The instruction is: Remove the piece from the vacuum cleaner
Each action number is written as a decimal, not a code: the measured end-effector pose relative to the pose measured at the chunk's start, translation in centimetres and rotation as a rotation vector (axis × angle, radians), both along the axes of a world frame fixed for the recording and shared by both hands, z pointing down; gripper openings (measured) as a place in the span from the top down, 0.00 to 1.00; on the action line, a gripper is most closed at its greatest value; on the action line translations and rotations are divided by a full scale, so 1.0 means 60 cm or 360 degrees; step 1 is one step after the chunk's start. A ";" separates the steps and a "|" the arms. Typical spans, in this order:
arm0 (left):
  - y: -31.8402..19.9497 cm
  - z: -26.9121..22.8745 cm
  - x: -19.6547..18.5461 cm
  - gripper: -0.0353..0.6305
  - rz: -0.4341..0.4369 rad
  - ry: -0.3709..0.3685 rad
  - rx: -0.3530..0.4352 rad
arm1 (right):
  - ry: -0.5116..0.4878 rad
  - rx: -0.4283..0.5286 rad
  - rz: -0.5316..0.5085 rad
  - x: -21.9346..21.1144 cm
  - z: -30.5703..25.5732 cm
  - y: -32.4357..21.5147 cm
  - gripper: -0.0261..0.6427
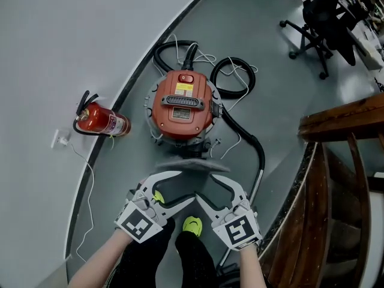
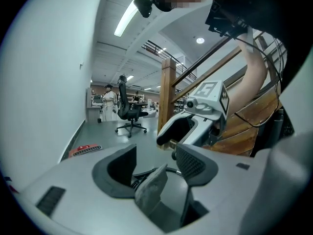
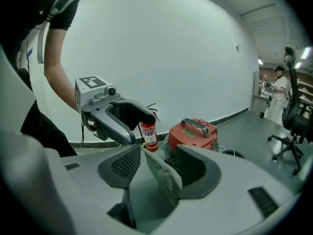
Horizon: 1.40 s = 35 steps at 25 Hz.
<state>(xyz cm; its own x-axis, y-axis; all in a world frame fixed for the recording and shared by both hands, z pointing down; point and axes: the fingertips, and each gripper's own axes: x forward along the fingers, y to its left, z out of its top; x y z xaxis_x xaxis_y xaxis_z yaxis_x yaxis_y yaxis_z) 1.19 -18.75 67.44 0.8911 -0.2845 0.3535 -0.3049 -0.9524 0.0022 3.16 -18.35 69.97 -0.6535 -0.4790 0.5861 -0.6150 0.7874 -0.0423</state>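
One vacuum cleaner (image 1: 182, 104), one grey piece (image 1: 192, 164), one fire extinguisher (image 1: 102, 120), two hand-held grippers (image 1: 185, 186) (image 1: 206, 188).

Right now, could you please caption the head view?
Left gripper and right gripper, jaws open around a grey piece, near the red vacuum cleaner.

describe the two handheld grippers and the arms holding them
The left gripper and right gripper are white plastic shells with two curved jaws lined with dark grey textured pads. Each carries a white cube printed with black square markers. Forearms are bare; a short dark sleeve shows.

Glossy plastic vacuum cleaner (image 1: 182, 104), rough matt piece (image 1: 191, 164)
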 end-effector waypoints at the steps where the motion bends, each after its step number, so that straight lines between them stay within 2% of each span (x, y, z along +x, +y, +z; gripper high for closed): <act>1: -0.003 0.011 0.000 0.57 -0.0016 0.0008 -0.0005 | 0.0006 0.0001 -0.0001 0.000 0.012 -0.003 0.62; 11: -0.020 0.132 -0.002 0.52 -0.0035 -0.0063 -0.0052 | 0.0032 -0.0056 0.0017 0.000 0.122 -0.023 0.56; 14: -0.039 0.154 -0.008 0.51 -0.0084 -0.0070 -0.0075 | 0.0030 -0.0074 0.0028 -0.004 0.144 -0.038 0.55; 17: -0.052 0.181 -0.012 0.51 -0.0114 -0.0078 -0.0109 | 0.0084 -0.0073 -0.0010 -0.007 0.164 -0.050 0.53; 21: -0.062 0.215 -0.003 0.51 -0.0083 -0.0119 -0.0126 | 0.0161 -0.0106 -0.0058 0.002 0.195 -0.062 0.52; 35: -0.073 0.278 0.006 0.51 -0.0060 -0.0154 -0.0173 | 0.0286 -0.0138 -0.0135 0.005 0.252 -0.072 0.51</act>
<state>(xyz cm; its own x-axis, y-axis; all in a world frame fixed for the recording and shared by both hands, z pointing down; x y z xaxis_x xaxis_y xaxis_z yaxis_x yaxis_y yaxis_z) 1.58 -23.14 84.11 0.8408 -0.2726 0.4676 -0.3445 -0.9359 0.0737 3.49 -22.70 85.11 -0.5705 -0.3695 0.7335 -0.5502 0.8350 -0.0074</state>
